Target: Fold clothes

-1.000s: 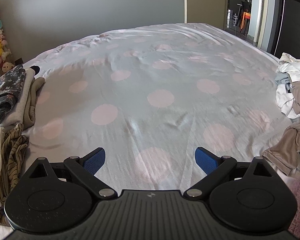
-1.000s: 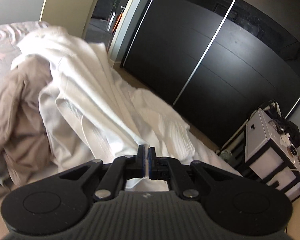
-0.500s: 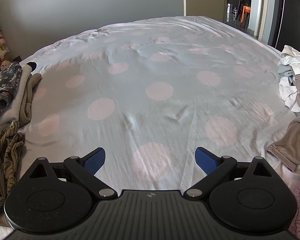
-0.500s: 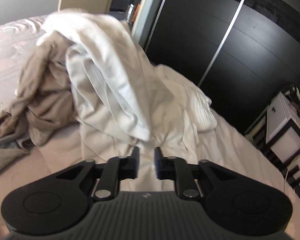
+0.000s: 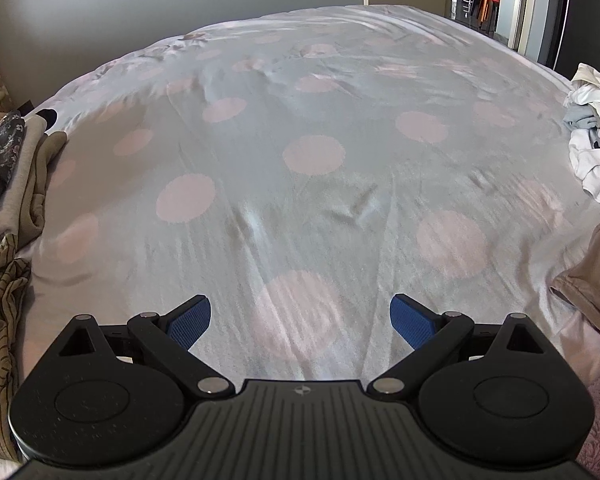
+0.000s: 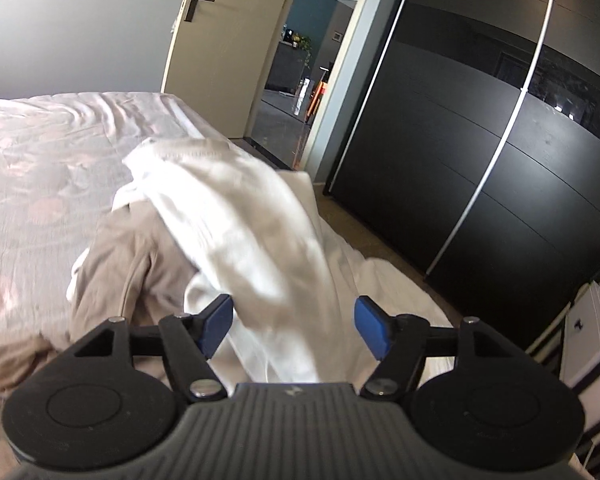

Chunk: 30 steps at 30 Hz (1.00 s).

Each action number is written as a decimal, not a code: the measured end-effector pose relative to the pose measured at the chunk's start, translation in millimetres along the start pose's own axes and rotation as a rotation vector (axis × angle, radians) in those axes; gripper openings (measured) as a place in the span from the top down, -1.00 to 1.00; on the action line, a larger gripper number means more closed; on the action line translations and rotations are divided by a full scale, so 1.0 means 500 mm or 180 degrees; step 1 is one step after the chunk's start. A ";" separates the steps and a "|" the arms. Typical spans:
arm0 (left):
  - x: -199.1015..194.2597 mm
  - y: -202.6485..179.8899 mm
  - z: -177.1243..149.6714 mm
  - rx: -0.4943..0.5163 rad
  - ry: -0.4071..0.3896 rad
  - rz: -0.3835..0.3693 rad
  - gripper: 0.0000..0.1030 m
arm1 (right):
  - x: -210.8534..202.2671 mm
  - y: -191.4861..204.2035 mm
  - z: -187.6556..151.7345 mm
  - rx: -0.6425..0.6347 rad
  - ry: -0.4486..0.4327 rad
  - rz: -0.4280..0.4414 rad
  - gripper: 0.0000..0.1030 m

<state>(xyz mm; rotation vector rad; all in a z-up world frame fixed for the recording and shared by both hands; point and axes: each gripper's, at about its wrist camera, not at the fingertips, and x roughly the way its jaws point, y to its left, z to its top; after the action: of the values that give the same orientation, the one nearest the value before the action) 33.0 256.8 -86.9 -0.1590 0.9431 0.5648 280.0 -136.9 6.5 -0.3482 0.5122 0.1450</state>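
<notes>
In the right wrist view a white garment [image 6: 240, 220] lies crumpled over a beige garment [image 6: 124, 256] near the bed's right edge. My right gripper [image 6: 294, 326] is over this pile, its jaws opening. White cloth runs between the blue pads [image 6: 370, 328] but neither pad presses on it. In the left wrist view my left gripper [image 5: 300, 322] stands open above the bare dotted bedspread [image 5: 308, 152], nothing between its fingers. The same pile of white [image 5: 592, 160] and beige clothes [image 5: 596, 276] shows at that view's right edge.
Folded and loose garments are stacked along the left edge: a dark floral piece [image 5: 0, 156], a grey one [image 5: 24, 200] and a striped one [image 5: 0, 300]. A black sliding wardrobe [image 6: 480, 140], an open doorway [image 6: 300, 60] and white drawers [image 6: 592, 340] stand right of the bed.
My right gripper went from shut on the white garment to open and lifted, now looking more toward the door. The left gripper dropped slightly toward the bedspread, staying open.
</notes>
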 end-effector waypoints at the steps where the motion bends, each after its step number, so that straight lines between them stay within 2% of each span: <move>1: 0.004 0.003 0.001 -0.0008 0.0017 0.0012 -0.90 | 0.010 0.005 0.008 -0.0012 -0.0014 0.0034 -0.36; 5: 0.015 0.010 0.009 -0.0046 0.0065 0.0032 -0.90 | 0.040 0.036 0.027 -0.0101 -0.0065 0.0153 -0.36; 7: 0.017 0.010 0.014 -0.0034 0.0076 0.0040 -0.90 | 0.048 0.047 0.036 -0.0101 -0.0075 0.0163 -0.26; 9: 0.012 0.013 0.015 -0.0012 0.0068 0.0048 -0.90 | 0.052 0.054 0.048 -0.0082 -0.0083 0.0139 0.57; 12: 0.002 0.022 0.015 -0.0020 0.0047 0.0062 -0.90 | 0.036 0.048 0.080 0.0011 -0.0205 0.0122 0.73; 15: -0.016 0.036 0.016 -0.0075 0.0008 0.0026 -0.90 | 0.002 0.053 0.130 0.0023 -0.0370 0.0251 0.76; 19: -0.052 0.059 0.015 -0.0164 -0.0086 -0.0095 -0.87 | -0.062 0.091 0.204 0.0068 -0.0540 0.0668 0.77; 24: -0.110 0.102 0.012 -0.0337 -0.0283 -0.0232 -0.87 | -0.136 0.187 0.282 0.0197 -0.0661 0.1251 0.79; 27: -0.145 0.137 0.011 -0.0488 -0.0391 -0.0367 -0.87 | -0.191 0.251 0.313 0.0150 -0.0837 0.1538 0.80; 30: -0.178 0.163 0.016 -0.0444 -0.0441 -0.0273 -0.93 | -0.261 0.328 0.332 0.0030 -0.1023 0.1896 0.80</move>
<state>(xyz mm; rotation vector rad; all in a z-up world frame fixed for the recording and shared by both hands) -44.2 294.0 -2.0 -0.2806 0.7591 0.5552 206.5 69.3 159.7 -0.1489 0.2844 0.7626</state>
